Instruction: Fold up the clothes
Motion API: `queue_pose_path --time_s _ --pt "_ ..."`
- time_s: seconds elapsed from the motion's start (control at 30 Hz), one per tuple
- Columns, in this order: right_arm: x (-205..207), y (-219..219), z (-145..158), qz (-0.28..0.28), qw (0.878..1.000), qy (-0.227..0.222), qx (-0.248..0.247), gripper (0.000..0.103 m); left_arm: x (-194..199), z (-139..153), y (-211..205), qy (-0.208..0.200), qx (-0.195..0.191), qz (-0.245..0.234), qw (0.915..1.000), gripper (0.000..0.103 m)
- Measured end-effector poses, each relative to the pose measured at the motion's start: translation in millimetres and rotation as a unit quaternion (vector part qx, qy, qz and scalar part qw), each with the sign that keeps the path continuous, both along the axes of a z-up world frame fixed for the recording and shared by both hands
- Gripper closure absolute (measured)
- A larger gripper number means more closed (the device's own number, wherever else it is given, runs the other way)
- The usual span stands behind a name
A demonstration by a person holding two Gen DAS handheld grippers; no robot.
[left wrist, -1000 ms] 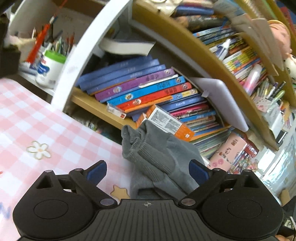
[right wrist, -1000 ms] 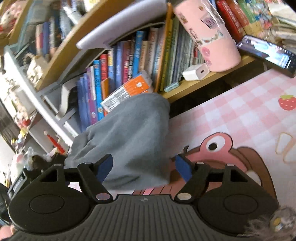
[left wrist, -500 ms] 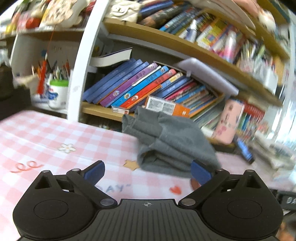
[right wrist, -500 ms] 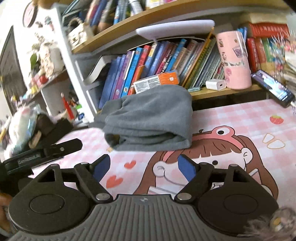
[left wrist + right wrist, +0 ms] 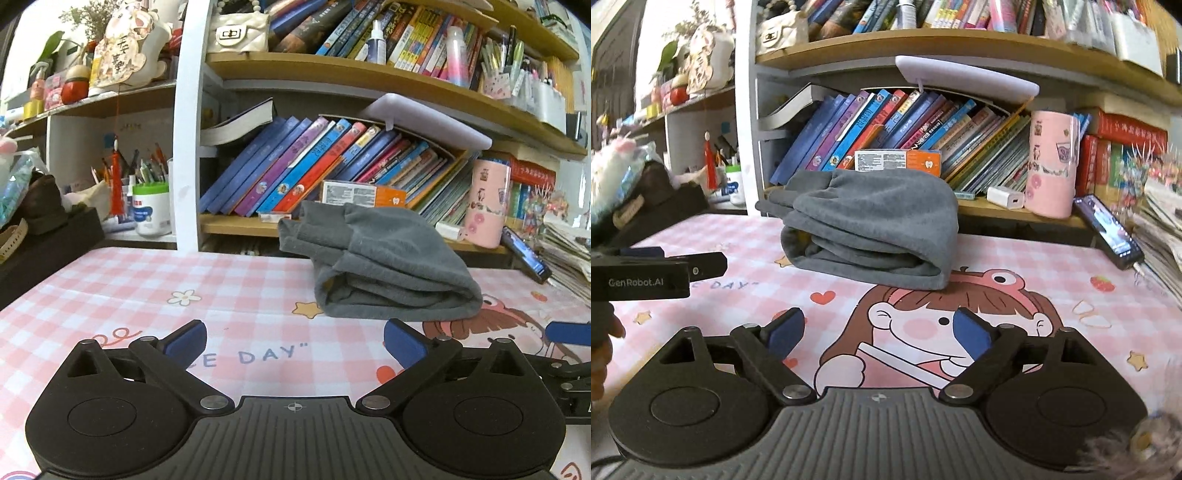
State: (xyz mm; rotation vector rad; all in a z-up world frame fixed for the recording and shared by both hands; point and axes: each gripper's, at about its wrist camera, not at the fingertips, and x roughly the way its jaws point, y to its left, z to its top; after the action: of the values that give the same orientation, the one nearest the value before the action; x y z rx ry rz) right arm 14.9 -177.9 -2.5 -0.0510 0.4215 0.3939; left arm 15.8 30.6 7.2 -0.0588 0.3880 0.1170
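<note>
Both grippers, left gripper [image 5: 293, 341] and right gripper [image 5: 877, 330], are being held empty, jaws just widened, drawn back from the folded grey fleece garment [image 5: 388, 273]; folding is being judged finished.

Black left gripper [image 5: 293, 341], black right gripper [image 5: 878, 332]: blue jaw pads, silver pivot screws, ribbed grey base.

The left tongs [image 5: 293, 341] stand wide apart with nothing between them, jaws having just been opening, above the pink checked worktop [image 5: 147, 280]; the folded grey garment [image 5: 384, 273] lies ahead, before the bookshelf [image 5: 332, 77]; the right tongs' blue tip [image 5: 567, 333] shows at right.
</note>
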Motion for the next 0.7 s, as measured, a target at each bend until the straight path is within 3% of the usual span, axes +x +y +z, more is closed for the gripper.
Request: queue_pose_path --time_s 0.7 --pt "3.6 1.6 -1.6 -0.02 1.0 0.004 -0.014 0.003 -1.5 -3.7 -6.6 0.013 0.017 -0.005 0.9998 0.0"
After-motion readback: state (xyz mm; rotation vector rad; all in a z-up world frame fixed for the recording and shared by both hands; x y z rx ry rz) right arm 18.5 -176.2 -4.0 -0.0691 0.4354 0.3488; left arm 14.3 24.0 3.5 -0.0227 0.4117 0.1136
